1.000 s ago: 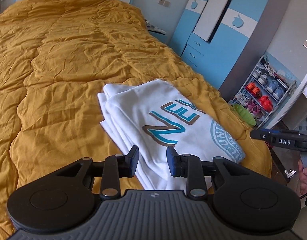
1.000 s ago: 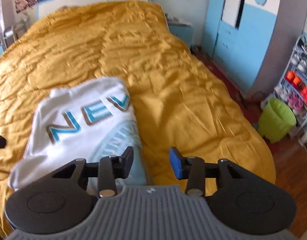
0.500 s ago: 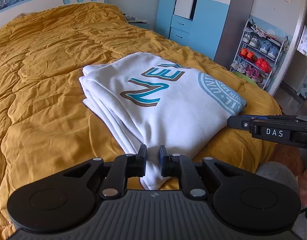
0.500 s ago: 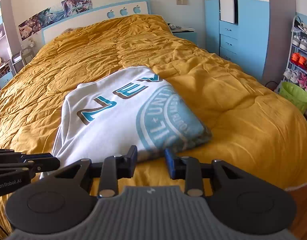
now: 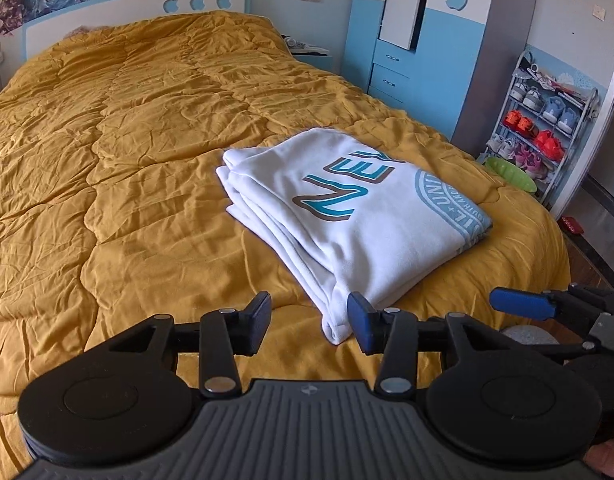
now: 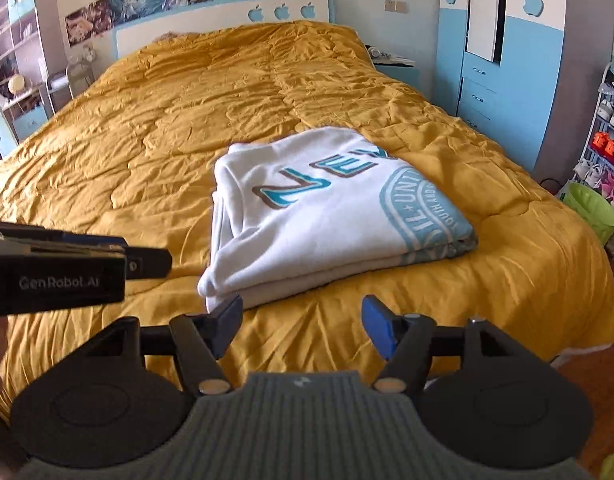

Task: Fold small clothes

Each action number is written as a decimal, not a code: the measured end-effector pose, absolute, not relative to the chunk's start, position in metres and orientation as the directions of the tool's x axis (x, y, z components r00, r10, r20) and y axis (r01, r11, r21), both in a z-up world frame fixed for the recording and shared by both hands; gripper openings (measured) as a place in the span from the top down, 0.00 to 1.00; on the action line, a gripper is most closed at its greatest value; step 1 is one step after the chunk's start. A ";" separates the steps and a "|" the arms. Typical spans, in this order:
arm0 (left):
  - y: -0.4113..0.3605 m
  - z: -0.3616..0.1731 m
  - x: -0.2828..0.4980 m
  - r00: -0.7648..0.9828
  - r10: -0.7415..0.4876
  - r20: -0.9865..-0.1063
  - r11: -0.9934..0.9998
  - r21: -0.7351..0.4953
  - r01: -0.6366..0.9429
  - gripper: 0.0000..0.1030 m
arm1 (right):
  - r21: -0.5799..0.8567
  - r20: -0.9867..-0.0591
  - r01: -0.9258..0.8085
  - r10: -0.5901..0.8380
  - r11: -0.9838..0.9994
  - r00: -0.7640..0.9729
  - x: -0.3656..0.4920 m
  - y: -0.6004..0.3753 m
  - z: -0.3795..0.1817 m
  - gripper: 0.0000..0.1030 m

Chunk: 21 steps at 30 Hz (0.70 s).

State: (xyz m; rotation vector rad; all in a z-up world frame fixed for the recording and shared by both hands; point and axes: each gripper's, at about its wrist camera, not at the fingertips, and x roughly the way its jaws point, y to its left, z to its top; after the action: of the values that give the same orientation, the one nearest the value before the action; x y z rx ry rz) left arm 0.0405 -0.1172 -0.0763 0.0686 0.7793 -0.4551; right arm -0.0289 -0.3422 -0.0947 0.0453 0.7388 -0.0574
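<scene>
A white T-shirt (image 5: 359, 216) with blue-and-brown letters and a round blue print lies folded into a thick rectangle on the mustard quilt (image 5: 119, 184), near the bed's foot. In the right wrist view the same T-shirt (image 6: 327, 216) lies just ahead of the fingers. My left gripper (image 5: 309, 322) hovers at the shirt's near corner, its jaws opening, nothing pinched between them. My right gripper (image 6: 303, 328) sits in front of the shirt's near edge, its jaws opening too, only quilt between them. The left gripper (image 6: 147, 260) shows from the side at the right wrist view's left edge.
The quilt (image 6: 179, 128) covers the whole bed up to a white and blue headboard (image 5: 139, 12). A blue wardrobe (image 5: 411, 36), a shoe rack (image 5: 539, 120) and a green bin (image 6: 591, 212) stand to the right of the bed. Shelves (image 6: 11, 52) line the left wall.
Both grippers pulled back from the folded shirt toward the bed's foot. The left jaws narrowed, then spread apart; the right jaws widened too. The shirt stays put on the quilt.
</scene>
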 end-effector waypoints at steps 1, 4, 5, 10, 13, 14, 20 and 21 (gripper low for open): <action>-0.115 -0.077 0.040 0.618 -0.371 -0.693 0.902 -0.112 0.416 0.44 | 0.014 -0.688 0.067 -0.039 0.998 0.725 -0.030 -0.336 -0.097 0.40; -0.109 -0.077 0.036 0.601 -0.380 -0.704 0.896 -0.119 0.427 0.24 | 0.051 -0.708 0.073 -0.016 0.996 0.706 -0.033 -0.325 -0.098 0.40; -0.108 -0.078 0.034 0.599 -0.378 -0.706 0.897 -0.120 0.425 0.27 | 0.067 -0.713 0.080 -0.008 0.995 0.702 -0.034 -0.322 -0.098 0.40; -0.107 -0.085 0.028 0.574 -0.390 -0.720 0.891 -0.137 0.433 0.31 | 0.114 -0.743 0.100 0.018 0.988 0.669 -0.036 -0.313 -0.099 0.40; -0.107 -0.088 0.025 0.574 -0.390 -0.720 0.895 -0.149 0.420 0.31 | 0.105 -0.755 0.115 0.004 0.988 0.655 -0.037 -0.311 -0.101 0.40; -0.106 -0.090 0.025 0.568 -0.390 -0.725 0.897 -0.158 0.414 0.31 | 0.105 -0.759 0.118 0.002 0.987 0.651 -0.038 -0.311 -0.102 0.40; -0.106 -0.094 0.026 0.542 -0.390 -0.744 0.900 -0.186 0.393 0.31 | 0.096 -0.760 0.120 -0.004 0.988 0.650 -0.038 -0.314 -0.104 0.40; -0.106 -0.094 0.025 0.552 -0.385 -0.740 0.902 -0.176 0.394 0.31 | 0.100 -0.759 0.116 0.001 0.988 0.651 -0.037 -0.315 -0.104 0.40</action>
State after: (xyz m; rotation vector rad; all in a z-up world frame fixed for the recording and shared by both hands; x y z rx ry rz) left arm 0.0252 -0.1062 -0.0939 0.0105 0.8721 -0.4607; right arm -0.0368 -0.3148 -0.1043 0.1446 0.8608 -0.0659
